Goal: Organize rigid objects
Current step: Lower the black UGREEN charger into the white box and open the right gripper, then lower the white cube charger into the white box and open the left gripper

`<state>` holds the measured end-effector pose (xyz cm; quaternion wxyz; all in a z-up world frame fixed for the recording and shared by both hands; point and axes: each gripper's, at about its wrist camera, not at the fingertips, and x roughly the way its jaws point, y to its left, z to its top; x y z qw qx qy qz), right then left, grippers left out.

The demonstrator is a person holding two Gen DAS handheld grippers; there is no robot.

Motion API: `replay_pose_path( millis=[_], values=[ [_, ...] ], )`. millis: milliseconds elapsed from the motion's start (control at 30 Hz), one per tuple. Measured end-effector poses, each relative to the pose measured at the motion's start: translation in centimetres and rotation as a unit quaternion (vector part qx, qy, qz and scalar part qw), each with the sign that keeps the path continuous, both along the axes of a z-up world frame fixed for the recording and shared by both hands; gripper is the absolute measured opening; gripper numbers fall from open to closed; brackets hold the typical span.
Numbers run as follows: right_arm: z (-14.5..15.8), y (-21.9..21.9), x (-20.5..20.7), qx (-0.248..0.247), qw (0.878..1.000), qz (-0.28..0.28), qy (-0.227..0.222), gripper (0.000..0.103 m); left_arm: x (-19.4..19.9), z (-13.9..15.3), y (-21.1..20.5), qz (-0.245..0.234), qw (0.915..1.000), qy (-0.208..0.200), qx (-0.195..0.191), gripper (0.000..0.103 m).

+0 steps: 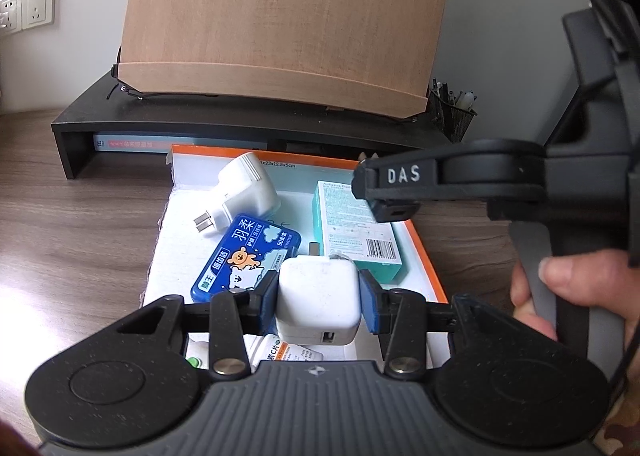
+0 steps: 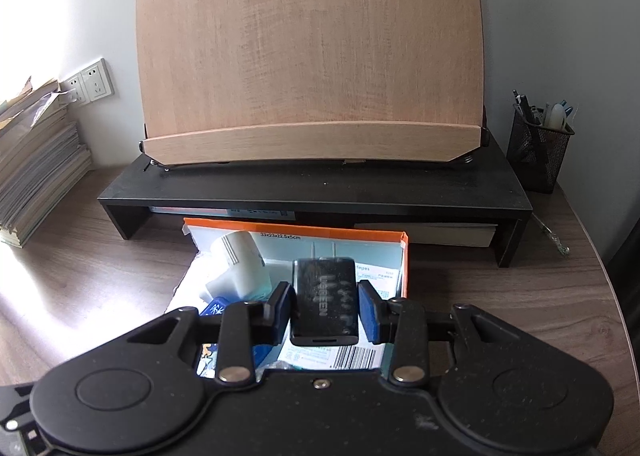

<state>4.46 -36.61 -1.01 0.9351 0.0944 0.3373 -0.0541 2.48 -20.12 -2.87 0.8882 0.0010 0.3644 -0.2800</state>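
Left gripper [image 1: 318, 302] is clamped on a white square USB charger cube [image 1: 318, 298], right gripper [image 2: 324, 306] is pinching a black UGREEN plug adapter [image 2: 324, 302], both held over the orange-edged white cardboard box [image 1: 424, 252]. Already in there: a white plug adapter [image 1: 246, 185], a blue floss-pick case [image 1: 246, 258] and a teal carton [image 1: 356, 228]. Looks mostly sorted to me, just these two chargers left to drop in.

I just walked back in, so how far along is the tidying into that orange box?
Several items already lie in the orange box: a white plug adapter, a blue floss case and a teal carton. In hand: the left tongs grip a white charger; the right tongs grip a black charger. Both remain to be placed.
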Motion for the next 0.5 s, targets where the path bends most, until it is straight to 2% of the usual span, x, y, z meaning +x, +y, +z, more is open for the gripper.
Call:
replay_pose_path(
  millis=[167, 333, 367, 433, 500],
  values=[
    [0.4, -0.8, -0.8, 0.01, 1.0, -0.011, -0.011, 0.048, -0.1, -0.1, -0.1, -0.002, 1.0, 0.005, 0.001, 0.042],
    [1.1, -0.9, -2.7, 0.001, 1.0, -0.017, -0.024, 0.054, -0.3, 0.0, -0.5, -0.006, 1.0, 0.004, -0.006, 0.042],
    [1.3, -1.0, -3.2, 0.0, 0.999, -0.019, -0.026, 0.055, -0.4, 0.1, -0.6, -0.007, 1.0, 0.002, -0.004, 0.046],
    [1.8, -1.0, -4.4, 0.0, 0.999, -0.023, -0.03, 0.059, -0.8, 0.4, -0.7, -0.012, 0.9999, -0.006, -0.003, 0.047],
    [2.2, -0.9, -5.7, -0.004, 0.999, -0.033, -0.032, 0.067, -1.3, 0.9, -0.7, -0.014, 0.9998, -0.011, 0.004, 0.059]
  ],
)
